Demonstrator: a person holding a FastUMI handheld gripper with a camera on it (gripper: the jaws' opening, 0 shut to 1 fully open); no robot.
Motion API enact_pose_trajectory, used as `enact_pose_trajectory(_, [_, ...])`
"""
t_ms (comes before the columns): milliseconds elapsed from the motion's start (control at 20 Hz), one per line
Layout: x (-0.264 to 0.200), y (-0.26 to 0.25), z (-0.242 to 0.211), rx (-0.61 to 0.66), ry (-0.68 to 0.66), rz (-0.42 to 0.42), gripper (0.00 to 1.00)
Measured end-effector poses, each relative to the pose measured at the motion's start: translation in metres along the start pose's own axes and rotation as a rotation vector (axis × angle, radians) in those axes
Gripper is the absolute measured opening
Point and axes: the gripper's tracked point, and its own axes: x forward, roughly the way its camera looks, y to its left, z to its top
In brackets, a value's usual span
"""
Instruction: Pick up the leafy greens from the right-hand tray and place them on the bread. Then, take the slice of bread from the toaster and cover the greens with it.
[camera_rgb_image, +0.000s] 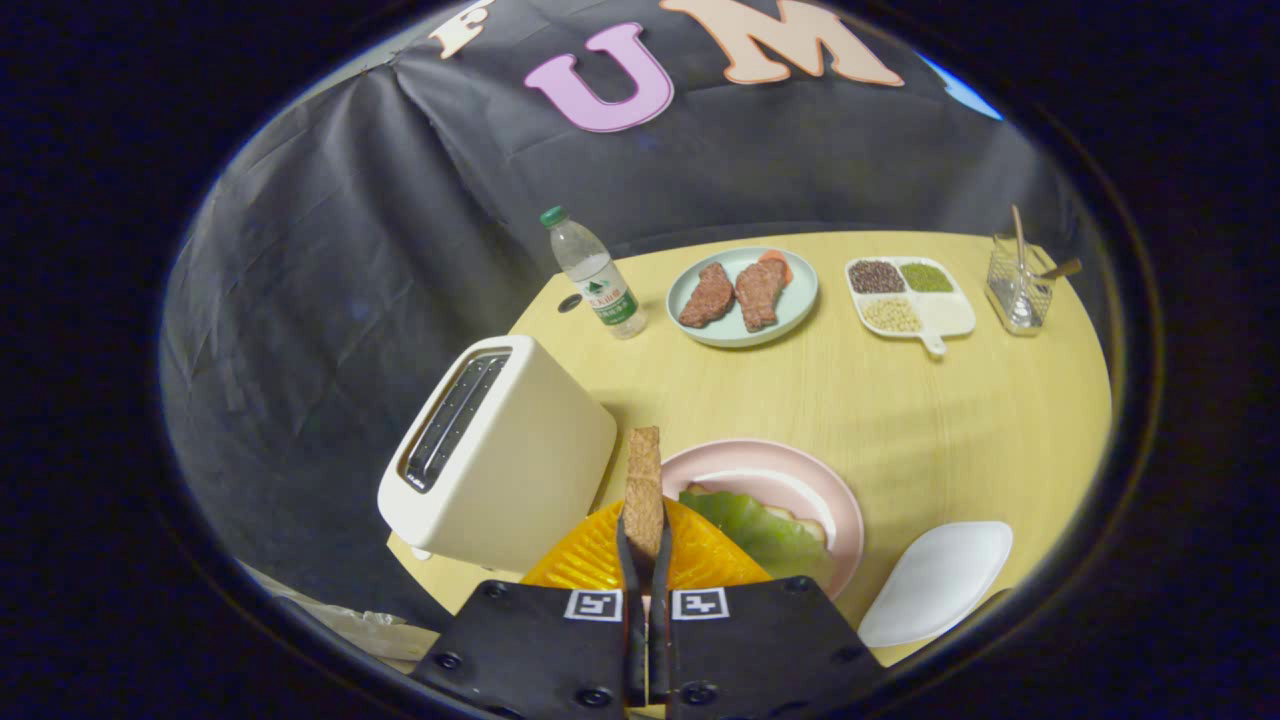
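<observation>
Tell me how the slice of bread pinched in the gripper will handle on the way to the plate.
The slice of bread stands edge-on and straight between the shut fingers of the gripper, so it is probably stiff, not floppy. It looks thin and likely light. Held only by its lower end, it might pivot or crumble if squeezed harder above the leafy greens on the pink plate.

We find little legible writing. The water bottle (592, 272) standing on the bench (900, 400) carries a green and white label, but its print is too small for us to make out. The hand-held gripper (646, 560), its fingers pressed on a slice of bread (643, 490), bears two square black-and-white coded markers (646, 604) near the finger bases; these hold patterns, not letters.
</observation>
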Motion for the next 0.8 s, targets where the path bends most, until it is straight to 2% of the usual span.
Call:
enact_pose_trajectory(500, [0.007, -0.059, -0.023, 0.067, -0.001, -0.08, 0.09])
enact_pose_trajectory(800, [0.015, -0.081, -0.041, 0.142, 0.045, -0.108, 0.21])
